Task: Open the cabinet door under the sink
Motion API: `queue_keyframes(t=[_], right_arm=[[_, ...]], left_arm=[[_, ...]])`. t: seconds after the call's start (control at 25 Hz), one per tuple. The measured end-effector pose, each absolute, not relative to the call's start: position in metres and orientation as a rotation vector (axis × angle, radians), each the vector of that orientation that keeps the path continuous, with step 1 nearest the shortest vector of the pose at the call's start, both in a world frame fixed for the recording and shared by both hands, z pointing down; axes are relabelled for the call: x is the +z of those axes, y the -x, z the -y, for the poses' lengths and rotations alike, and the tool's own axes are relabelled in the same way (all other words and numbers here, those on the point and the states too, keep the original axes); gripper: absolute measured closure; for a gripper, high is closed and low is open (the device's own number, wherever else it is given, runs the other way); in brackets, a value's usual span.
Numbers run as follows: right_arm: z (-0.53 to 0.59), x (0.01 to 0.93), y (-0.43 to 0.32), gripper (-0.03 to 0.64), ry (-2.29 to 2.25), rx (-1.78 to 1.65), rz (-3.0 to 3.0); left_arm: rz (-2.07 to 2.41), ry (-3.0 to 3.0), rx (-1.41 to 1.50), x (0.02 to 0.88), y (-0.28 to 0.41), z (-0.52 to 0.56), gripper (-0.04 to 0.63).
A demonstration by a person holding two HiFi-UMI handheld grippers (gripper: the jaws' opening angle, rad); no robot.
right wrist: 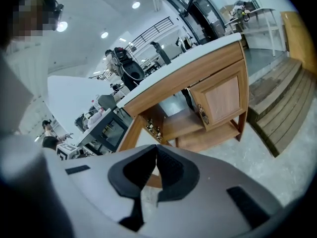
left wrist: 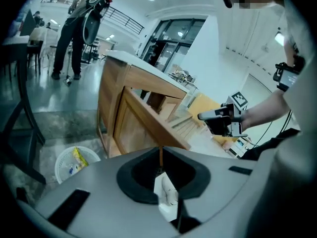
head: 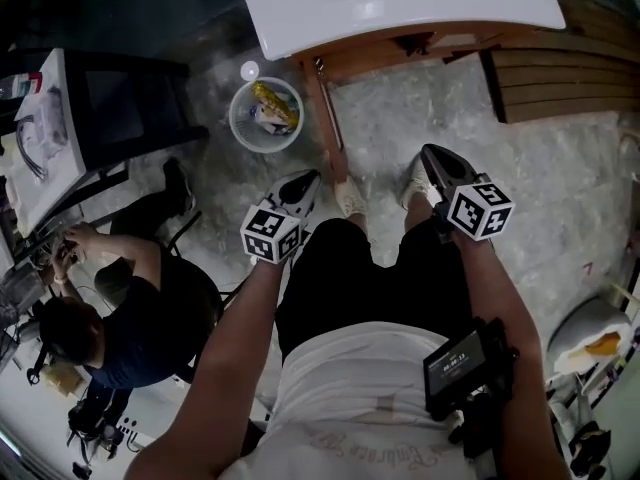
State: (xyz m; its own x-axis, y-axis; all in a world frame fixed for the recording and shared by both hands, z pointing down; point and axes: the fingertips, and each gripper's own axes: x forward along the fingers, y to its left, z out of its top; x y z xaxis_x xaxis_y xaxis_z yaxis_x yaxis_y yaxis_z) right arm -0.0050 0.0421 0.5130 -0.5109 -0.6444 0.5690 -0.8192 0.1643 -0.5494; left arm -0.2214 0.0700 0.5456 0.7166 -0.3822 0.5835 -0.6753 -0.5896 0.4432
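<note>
Wooden cabinet door (head: 324, 118): under the white sink (head: 400, 8), swung out toward the feet and seen edge-on from the head view. Hinge hardware and bare shelf exposed in the right gripper view.
Second door (right wrist: 220, 100): shut, flush with the frame, small metal handle at its inner edge.
Finish: pale brown veneer, flat panel, no visible damage.
Left gripper (head: 308, 180): in the air, not touching the door. Pads nearly together with a sliver of gap, nothing between.
Right gripper (head: 432, 158): in the air likewise. Pads pressed together, empty.
Task state: judged done for the door on the basket side; second door untouched.
Risk, swing-back: possible if the hinges are sprung, with nothing holding the open door.
Risk, knock: shoe (head: 350, 198) just beside the door's free edge; a step forward likely to push it shut.
Risk, collision: waste basket (head: 265, 116) near the outer face; a wider swing likely to strike it.
Risk, missed grip: if the second door is wanted, pads to be spread before reaching; handle small, easy to slip off.
</note>
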Motion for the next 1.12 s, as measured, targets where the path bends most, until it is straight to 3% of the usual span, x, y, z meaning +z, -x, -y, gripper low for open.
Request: queue_keyframes(t=[0.68, 1.12], right_arm=[[-0.015, 0.409, -0.021, 0.602, -1.405, 1.11, 2.329], [0.015, 0.417, -0.063, 0.603, -1.164, 1.165, 2.419]], left_arm=[[0.844, -2.355, 0.447, 0.421, 0.196, -0.064, 0.586], [1.002, -2.276, 0.38, 0.39, 0.114, -0.049, 0.584]])
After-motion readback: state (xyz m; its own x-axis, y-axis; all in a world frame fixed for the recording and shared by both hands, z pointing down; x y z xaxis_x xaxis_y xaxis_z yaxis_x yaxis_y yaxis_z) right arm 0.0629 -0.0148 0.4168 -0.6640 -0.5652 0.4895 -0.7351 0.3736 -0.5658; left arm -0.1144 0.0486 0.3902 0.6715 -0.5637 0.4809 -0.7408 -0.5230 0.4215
